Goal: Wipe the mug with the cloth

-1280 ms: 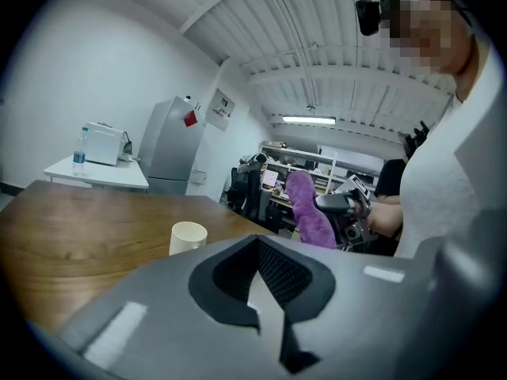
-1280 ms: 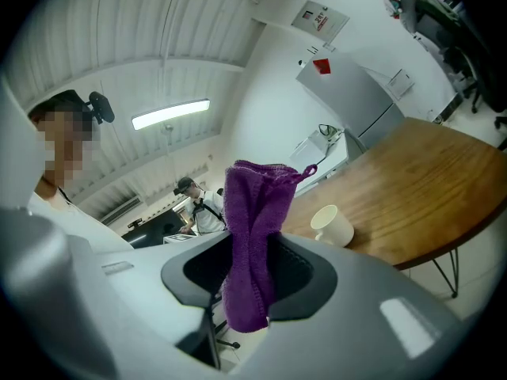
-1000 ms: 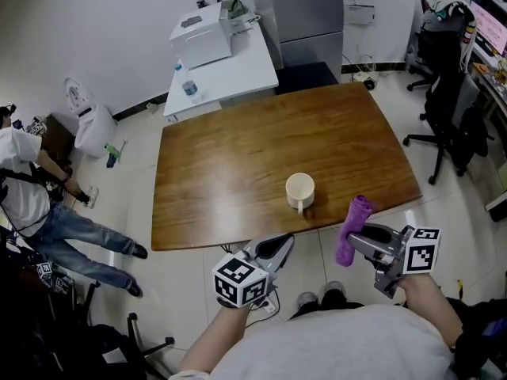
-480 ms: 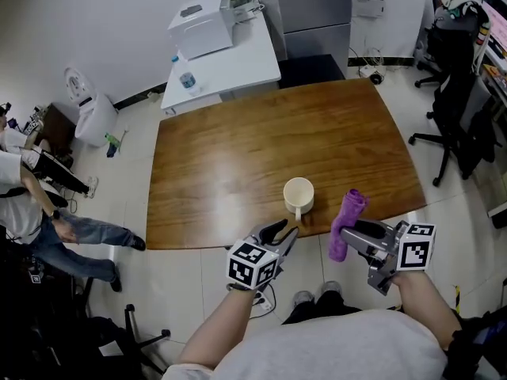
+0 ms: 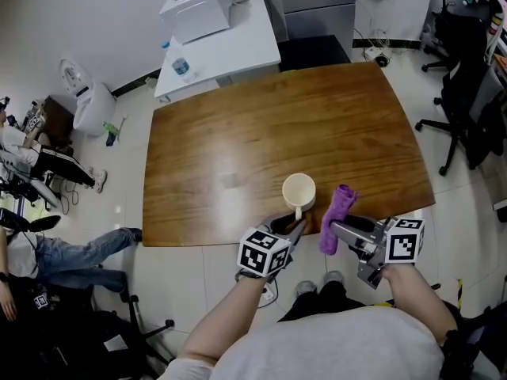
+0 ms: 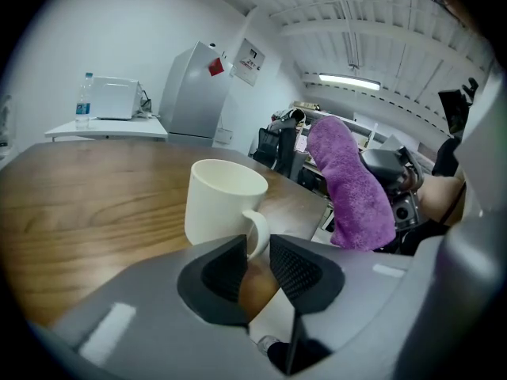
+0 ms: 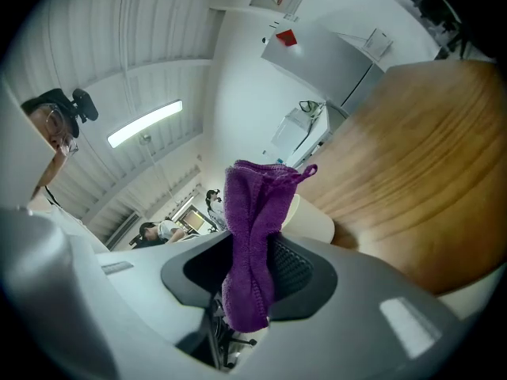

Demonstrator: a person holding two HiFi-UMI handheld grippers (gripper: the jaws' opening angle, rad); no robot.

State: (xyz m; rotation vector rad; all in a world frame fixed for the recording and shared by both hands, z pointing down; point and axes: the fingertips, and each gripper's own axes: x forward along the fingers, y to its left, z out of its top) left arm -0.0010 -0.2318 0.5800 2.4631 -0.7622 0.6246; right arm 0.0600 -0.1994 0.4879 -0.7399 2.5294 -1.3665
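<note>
- My right gripper [image 7: 252, 269] is nearest, at the lower right of the head view. Its jaws are clamped on the purple cloth [image 7: 252, 224], which stands up out of them in a bunched fold.
- My left gripper [image 6: 257, 264], at lower centre, has its jaws parted by a narrow gap. They have just been closing, with nothing between the pads.
- The mug handle [image 6: 255, 229] sits just beyond the left jaw tips.
- The mug [image 5: 299, 190] stands upright near the tabletop's near edge, handle toward me.
- Procedure, in my judgement: centre the handle between the left jaws before closing. Steady the mug, then bring the free cloth end against wall and rim. Avoid side pushes, because the edge is near.
- The tabletop [image 5: 238, 149] is glossy brown wood.
- Beyond it, a white side table [image 5: 238, 58] is at upper left, a grey cabinet [image 5: 317, 2] at top, office chairs [image 5: 467, 93] at right, and a person [image 5: 55, 244] at left.
</note>
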